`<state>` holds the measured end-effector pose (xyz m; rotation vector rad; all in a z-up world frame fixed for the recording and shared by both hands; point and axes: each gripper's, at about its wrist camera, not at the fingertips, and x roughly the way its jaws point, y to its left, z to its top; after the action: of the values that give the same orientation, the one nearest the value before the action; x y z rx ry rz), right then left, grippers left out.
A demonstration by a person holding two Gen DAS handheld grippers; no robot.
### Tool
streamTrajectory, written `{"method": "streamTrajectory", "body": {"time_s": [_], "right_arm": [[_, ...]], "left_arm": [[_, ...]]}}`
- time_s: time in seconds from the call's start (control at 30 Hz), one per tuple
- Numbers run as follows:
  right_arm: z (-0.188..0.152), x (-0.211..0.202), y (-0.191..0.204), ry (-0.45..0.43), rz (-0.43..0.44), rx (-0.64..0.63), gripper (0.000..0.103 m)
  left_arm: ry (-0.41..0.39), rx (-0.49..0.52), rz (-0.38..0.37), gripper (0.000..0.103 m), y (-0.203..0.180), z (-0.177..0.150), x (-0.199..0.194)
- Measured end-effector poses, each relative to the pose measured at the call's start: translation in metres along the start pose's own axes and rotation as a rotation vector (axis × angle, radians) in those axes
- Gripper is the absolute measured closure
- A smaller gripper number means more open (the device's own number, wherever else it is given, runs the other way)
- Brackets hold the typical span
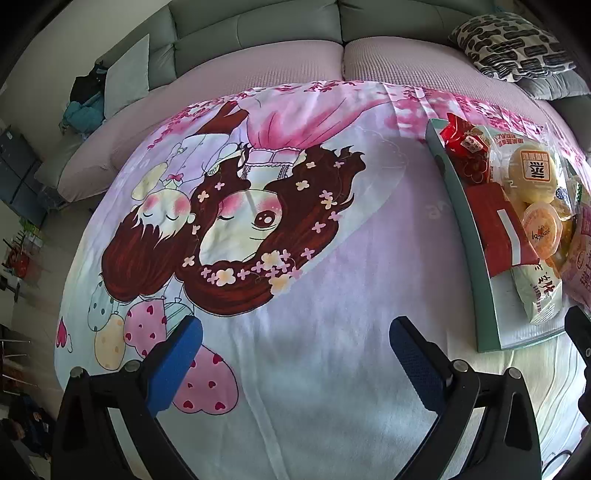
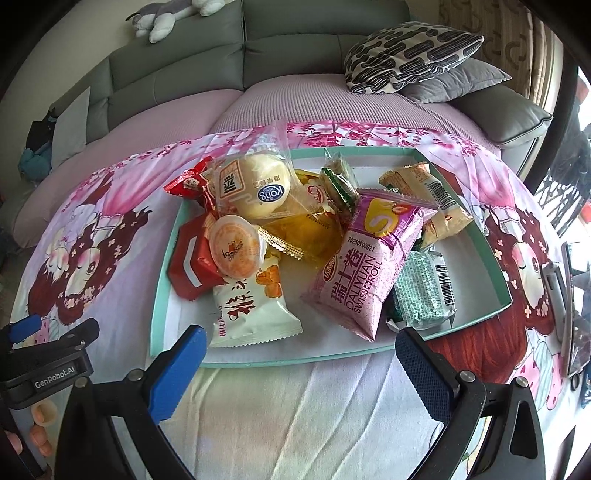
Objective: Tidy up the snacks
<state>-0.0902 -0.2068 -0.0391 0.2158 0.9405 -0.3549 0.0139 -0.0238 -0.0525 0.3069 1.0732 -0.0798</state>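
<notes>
Both grippers are held wide and empty. Ahead of the right gripper [image 2: 299, 354], the snack-filled tray [image 2: 258, 360] is seen; bare blanket [image 1: 314, 350] lies ahead of the left gripper [image 1: 295, 343].

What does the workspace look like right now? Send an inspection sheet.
Surface: cartoon-print blanket spread over a table in front of a sofa.
Job's things: teal tray heaped with snacks: pink Swiss roll pack, white orange-print pack, jelly cup, red pack, green pack.
Clutter: nothing seen on the blanket left of the tray.
Grippers: left claw open, empty; right claw open, empty, at the tray's near rim.
Cables: nothing seen.
Surroundings: patterned cushion, plush toy.
</notes>
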Motion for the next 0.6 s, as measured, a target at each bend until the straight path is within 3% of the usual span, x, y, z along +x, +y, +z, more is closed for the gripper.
{"method": "streamTrajectory", "body": {"time_s": [0.6], "right_arm": [[-0.0002, -0.0002, 0.0001, 0.004, -0.003, -0.004, 0.0]], "left_arm": [[-0.028, -0.015, 0.001, 0.002, 0.002, 0.0003, -0.0038]]}}
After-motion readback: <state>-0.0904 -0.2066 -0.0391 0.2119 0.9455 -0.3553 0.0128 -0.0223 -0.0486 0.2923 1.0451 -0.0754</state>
